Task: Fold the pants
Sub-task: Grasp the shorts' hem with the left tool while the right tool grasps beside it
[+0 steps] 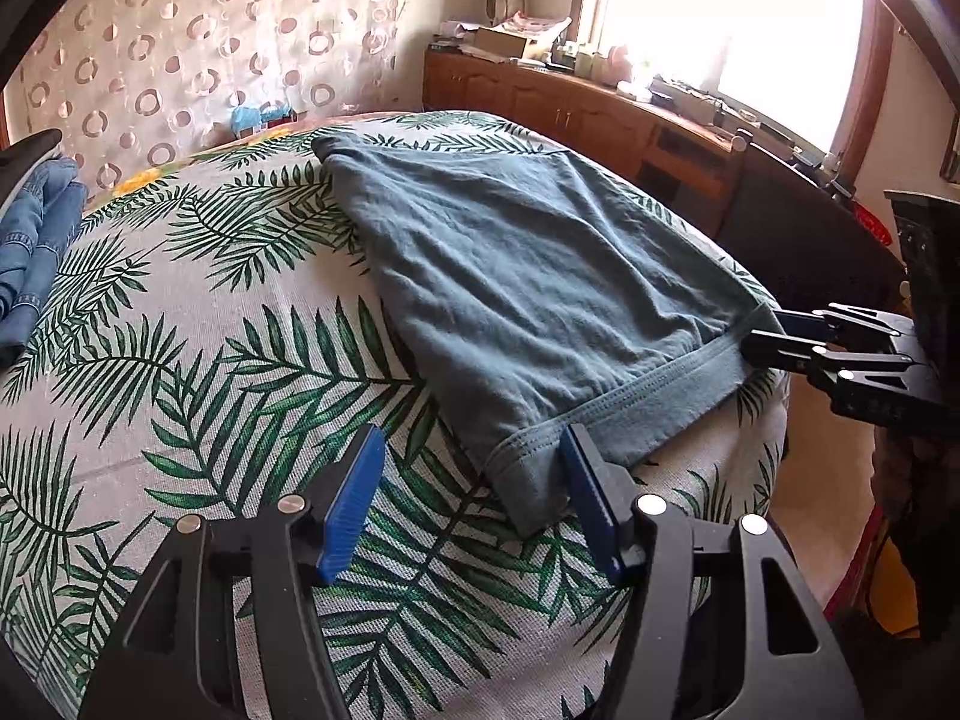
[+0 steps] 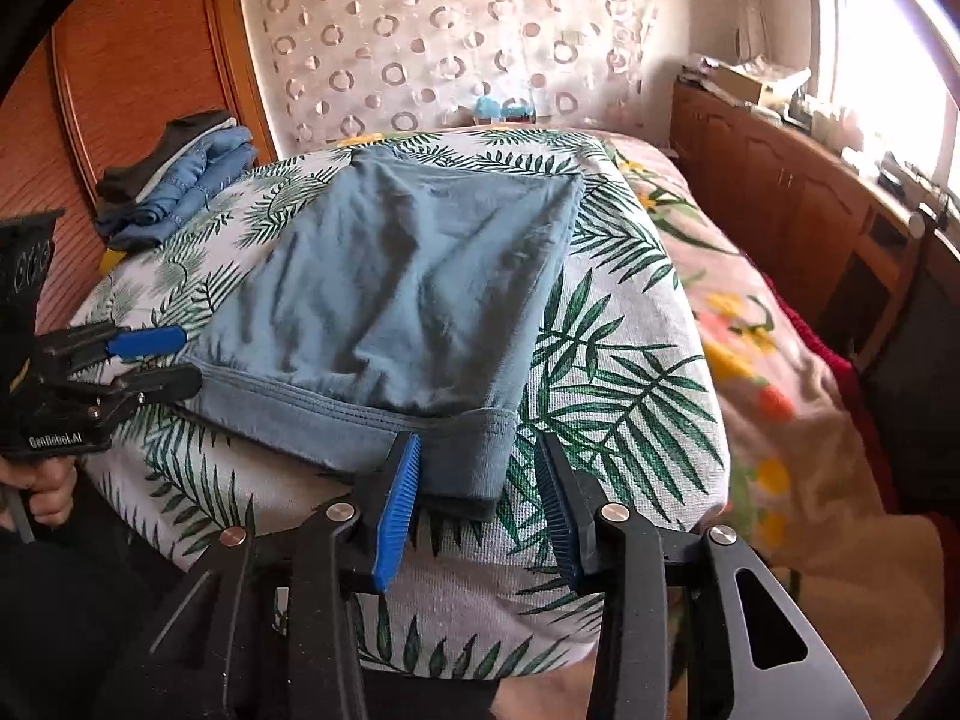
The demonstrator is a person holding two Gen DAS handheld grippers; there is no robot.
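Note:
Grey-blue pants [image 1: 516, 276] lie flat on a leaf-print cover, waistband toward me; they also show in the right wrist view [image 2: 396, 288]. My left gripper [image 1: 474, 456] is open, its jaws on either side of the near left waistband corner [image 1: 528, 480]. My right gripper [image 2: 480, 462] is open, its jaws on either side of the right waistband corner [image 2: 468, 456]. The right gripper shows in the left wrist view [image 1: 762, 336] at the waistband's other end, and the left gripper shows in the right wrist view [image 2: 180, 360].
The leaf-print cover [image 1: 240, 360] drapes a raised surface on a bed. Folded jeans [image 2: 186, 186] are stacked at the far left. A wooden sideboard [image 1: 570, 102] with clutter runs under a bright window. A floral blanket [image 2: 756, 324] lies to the right.

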